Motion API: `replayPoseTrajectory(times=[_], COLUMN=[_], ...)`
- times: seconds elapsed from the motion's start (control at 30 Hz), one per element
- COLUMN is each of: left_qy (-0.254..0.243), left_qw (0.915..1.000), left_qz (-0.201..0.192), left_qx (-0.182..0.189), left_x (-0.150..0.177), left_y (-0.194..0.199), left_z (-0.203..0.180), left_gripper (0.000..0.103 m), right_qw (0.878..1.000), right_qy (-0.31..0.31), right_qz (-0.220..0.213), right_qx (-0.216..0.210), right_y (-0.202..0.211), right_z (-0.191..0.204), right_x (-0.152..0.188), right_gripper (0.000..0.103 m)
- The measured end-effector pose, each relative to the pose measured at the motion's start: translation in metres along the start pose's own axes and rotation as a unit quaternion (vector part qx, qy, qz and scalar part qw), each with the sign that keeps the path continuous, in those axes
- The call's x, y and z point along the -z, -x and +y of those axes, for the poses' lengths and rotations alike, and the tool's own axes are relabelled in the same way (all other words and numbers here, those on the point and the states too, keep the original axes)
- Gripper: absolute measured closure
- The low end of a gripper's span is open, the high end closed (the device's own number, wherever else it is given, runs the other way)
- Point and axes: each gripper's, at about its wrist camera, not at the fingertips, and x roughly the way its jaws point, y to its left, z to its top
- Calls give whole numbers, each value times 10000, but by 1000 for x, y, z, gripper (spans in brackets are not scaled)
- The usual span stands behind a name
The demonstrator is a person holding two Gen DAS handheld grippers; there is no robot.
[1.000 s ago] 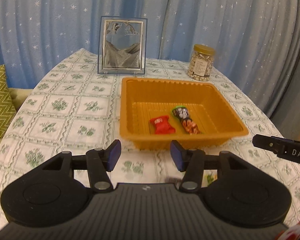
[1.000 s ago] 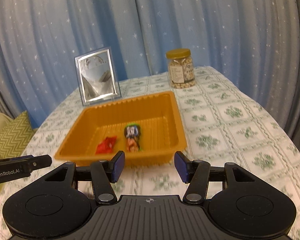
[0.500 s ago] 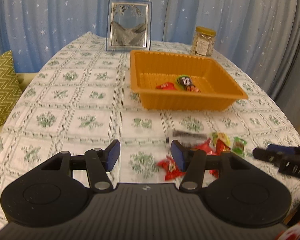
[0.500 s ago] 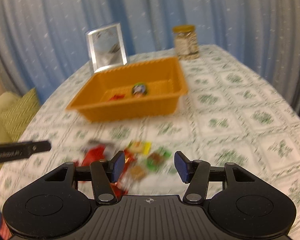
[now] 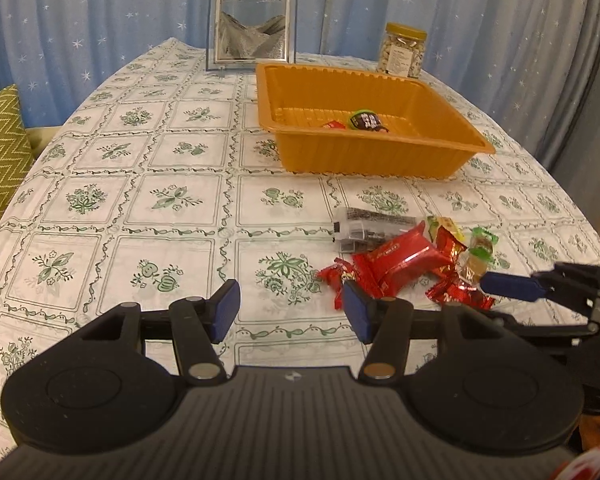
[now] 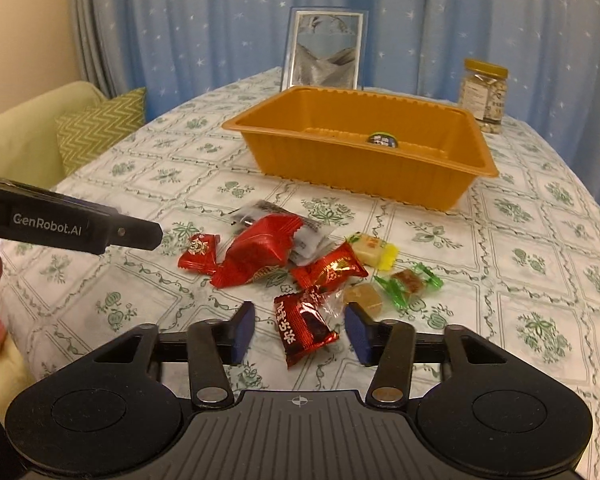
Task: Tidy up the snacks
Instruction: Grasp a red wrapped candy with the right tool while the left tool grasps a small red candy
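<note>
Both claws released, nothing gripped: left claw [image 5: 291, 315] hovers over bare cloth with its right pad at the edge of the snack pile; right claw [image 6: 300, 330] hovers low with a dark red packet [image 6: 305, 325] between its spread pads, not pinched. Left claw also shows in the right view as a black bar at left [image 6: 70, 229]; right claw shows in the left view, blue pad tip at right [image 5: 510, 286]. Largest to smallest: one bench [image 5: 148, 200] under a white cloth with green floral squares; blue star curtain [image 5: 100, 8] behind; one green zigzag cushion [image 6: 100, 132] at the left; one orange tray [image 6: 380, 160] toward the far side of the bench; one framed sand picture [image 6: 323, 50] upright behind the tray; one jar [image 6: 483, 96] with a yellow lid, beyond the tray's right corner. Tray holds 2 snacks: one dark round-ended packet [image 5: 365, 121] and one small red packet [image 5: 332, 124], the red one hidden by the tray wall in the right view. Loose pile lies on the cloth between tray and claws, well apart from the tray, 8 pieces counted: one big red packet [image 6: 260, 252] on top of one clear-and-black packet [image 6: 260, 212], 3 smaller red ones counting the one between the pads, [image 6: 199, 254] and [image 6: 330, 268], one yellow-wrapped candy [image 6: 374, 249], one green-wrapped candy [image 6: 408, 282], one brown cube candy [image 6: 364, 295] in clear wrap just beside the right pad.
</note>
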Motion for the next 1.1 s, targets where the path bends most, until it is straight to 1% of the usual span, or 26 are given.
replayPoseTrajectory(times=[0.07,0.27,0.6,0.63,0.67,0.77,1.0,1.1], left_qy=[-5,28,-13,-15,-10,-2,26,38], left_qw=[10000,9999,9999,9998,9998,9997,9996,9996], left_qz=[22,30,-24,-37,-49,-73,-34,-28], left_qx=[34,96,165,173,183,227,281,295], left_x=[1,2,2,2,2,0,-5,-6], left_y=[-1,-4,-9,-9,-10,-13,-26,-31], left_z=[0,0,-5,-6,-6,-8,-15,-19], left_gripper=[50,50,50,50,50,50,51,56], right_qw=[9999,9996,9999,9999,9999,9996,9994,9993], right_qy=[89,243,22,-17,-63,-261,-331,-358], right_qz=[69,158,121,130,141,143,80,58], right_qx=[38,12,-29,-20,-10,-20,32,47], right_y=[-5,-8,-13,-13,-13,-9,-1,1], right_z=[2,7,5,4,3,-1,-4,-3], right_x=[0,2,-2,-2,-2,-2,-2,-3], right_gripper=[66,70,70,75,76,76,76,76])
